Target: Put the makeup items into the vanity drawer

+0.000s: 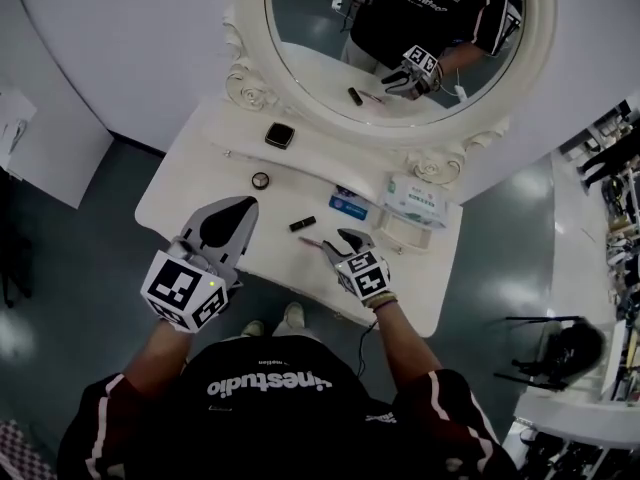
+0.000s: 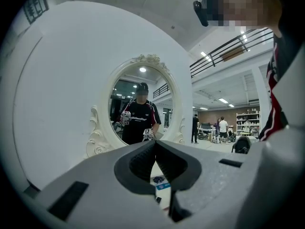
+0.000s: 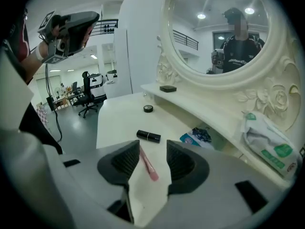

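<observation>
Pink stick (image 3: 150, 168) between parted right gripper (image 3: 151, 150) jaws, far end behind pad.

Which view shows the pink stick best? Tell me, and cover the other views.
The right gripper view: the pink stick lies close up on the table, between the open jaws. The head view shows it only as a thin pink sliver. The left gripper view does not show it; shut jaws fill its lower half.

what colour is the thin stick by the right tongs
The stick is pink; clearest in the right gripper view.
</observation>
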Demonstrator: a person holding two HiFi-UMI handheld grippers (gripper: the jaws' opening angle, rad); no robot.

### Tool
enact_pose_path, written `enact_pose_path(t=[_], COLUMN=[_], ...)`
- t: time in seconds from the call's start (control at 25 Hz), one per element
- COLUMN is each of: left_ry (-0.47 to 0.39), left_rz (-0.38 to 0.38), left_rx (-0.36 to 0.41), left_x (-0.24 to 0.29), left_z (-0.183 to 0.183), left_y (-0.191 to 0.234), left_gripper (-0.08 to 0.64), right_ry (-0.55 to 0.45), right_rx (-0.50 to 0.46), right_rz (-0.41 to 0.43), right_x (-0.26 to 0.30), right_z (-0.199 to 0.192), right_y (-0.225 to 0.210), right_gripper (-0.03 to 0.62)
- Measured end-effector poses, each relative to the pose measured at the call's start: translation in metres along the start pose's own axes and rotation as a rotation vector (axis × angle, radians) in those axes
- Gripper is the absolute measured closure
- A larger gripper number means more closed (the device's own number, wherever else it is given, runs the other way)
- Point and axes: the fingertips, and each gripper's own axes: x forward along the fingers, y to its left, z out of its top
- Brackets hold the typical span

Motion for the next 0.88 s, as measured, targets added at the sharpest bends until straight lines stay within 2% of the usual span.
enact_pose_path(t=[0.32, 0.68, 0.88], left_ry=[0.027, 0.051, 0.055], left_rz=[0.060, 0.117, 0.132], left_rx=[0.002, -0.011, -0.020], left_x=[-0.004, -0.011, -0.013], left_z=[-0.007, -0.019, -0.019], left_y=[0.008, 0.021, 0.026], left_gripper=[0.555, 0.555, 0.555], right_ry=[0.094, 0.139, 0.170], right_rx=[-0.055, -0.037, -0.063], right_rz=[0.082, 0.102, 0.112], right_x=[0.037, 0.059, 0.062], right_z=[-0.031, -0.048, -0.053], right_y=[0.014, 0.012, 0.015], right_gripper=[0.420, 0.422, 0.436])
